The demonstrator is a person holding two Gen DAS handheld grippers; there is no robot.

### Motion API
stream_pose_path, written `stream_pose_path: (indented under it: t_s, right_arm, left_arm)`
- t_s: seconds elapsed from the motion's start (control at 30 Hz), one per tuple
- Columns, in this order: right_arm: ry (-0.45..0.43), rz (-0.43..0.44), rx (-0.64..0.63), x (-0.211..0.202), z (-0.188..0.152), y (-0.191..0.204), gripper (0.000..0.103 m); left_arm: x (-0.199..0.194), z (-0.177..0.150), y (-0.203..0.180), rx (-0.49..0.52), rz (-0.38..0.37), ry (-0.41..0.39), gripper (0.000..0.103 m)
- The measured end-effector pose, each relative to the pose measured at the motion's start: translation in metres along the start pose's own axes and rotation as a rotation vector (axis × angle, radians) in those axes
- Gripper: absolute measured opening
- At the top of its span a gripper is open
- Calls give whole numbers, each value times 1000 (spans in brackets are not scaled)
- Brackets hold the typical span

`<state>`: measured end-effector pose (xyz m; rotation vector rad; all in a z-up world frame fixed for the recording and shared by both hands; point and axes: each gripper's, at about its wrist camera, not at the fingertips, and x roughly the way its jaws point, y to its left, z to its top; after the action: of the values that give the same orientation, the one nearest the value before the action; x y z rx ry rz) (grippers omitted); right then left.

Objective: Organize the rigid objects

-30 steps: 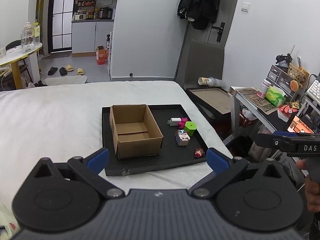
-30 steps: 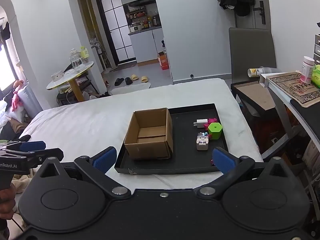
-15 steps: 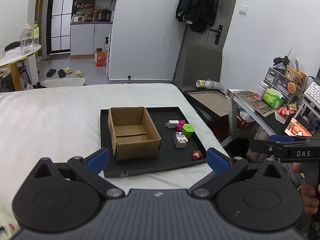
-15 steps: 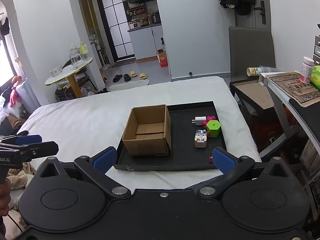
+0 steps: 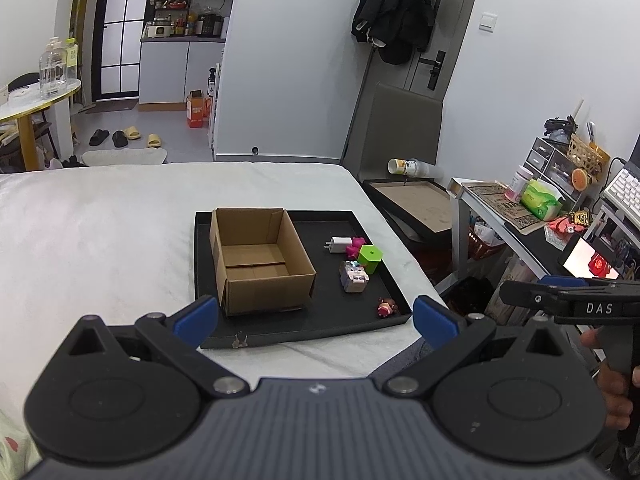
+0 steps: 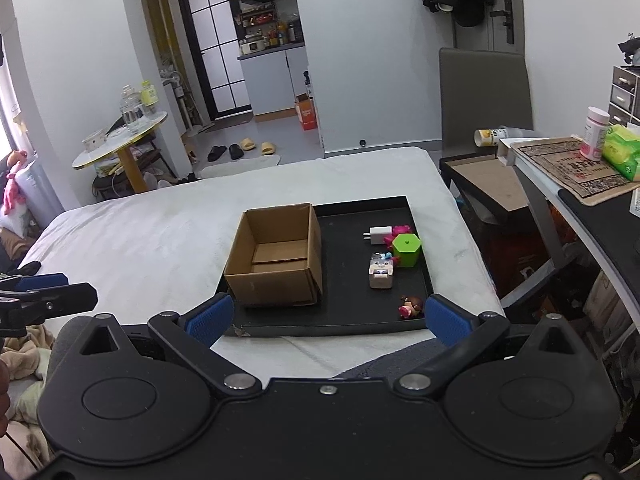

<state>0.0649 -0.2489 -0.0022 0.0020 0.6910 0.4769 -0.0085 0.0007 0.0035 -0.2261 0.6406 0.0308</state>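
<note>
A black tray (image 5: 304, 328) (image 6: 416, 204) lies on the white bed. On its left stands an open, empty cardboard box (image 5: 260, 260) (image 6: 276, 256). To its right lie a white charger (image 5: 339, 245) (image 6: 376, 235), a pink toy (image 5: 353, 246) (image 6: 398, 231), a green hexagonal block (image 5: 370, 257) (image 6: 406, 249), a boxy cat figure (image 5: 354, 276) (image 6: 381, 270) and a small doll figure (image 5: 386, 306) (image 6: 411, 307). My left gripper (image 5: 316, 318) and right gripper (image 6: 327, 318) are both open and empty, held short of the tray's near edge.
The bed's right edge drops to a dark side table (image 5: 412, 200) and a cluttered desk (image 5: 532, 208) (image 6: 580, 176). A grey chair (image 6: 484, 92) stands behind. A round table (image 6: 120, 140) stands far left. Each gripper shows at the edge of the other's view.
Both grippers have drawn back and risen slightly from the tray, so the tray and box look a little smaller. Nothing on the tray has moved.
</note>
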Motion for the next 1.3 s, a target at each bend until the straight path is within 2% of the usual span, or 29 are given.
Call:
stream_pose_path:
  t_s: [1.3]
  right_arm:
    - [11,-29,17,3,2,-1,103]
  left_arm:
    - [0,-1,-2,-2,-3,-7,103]
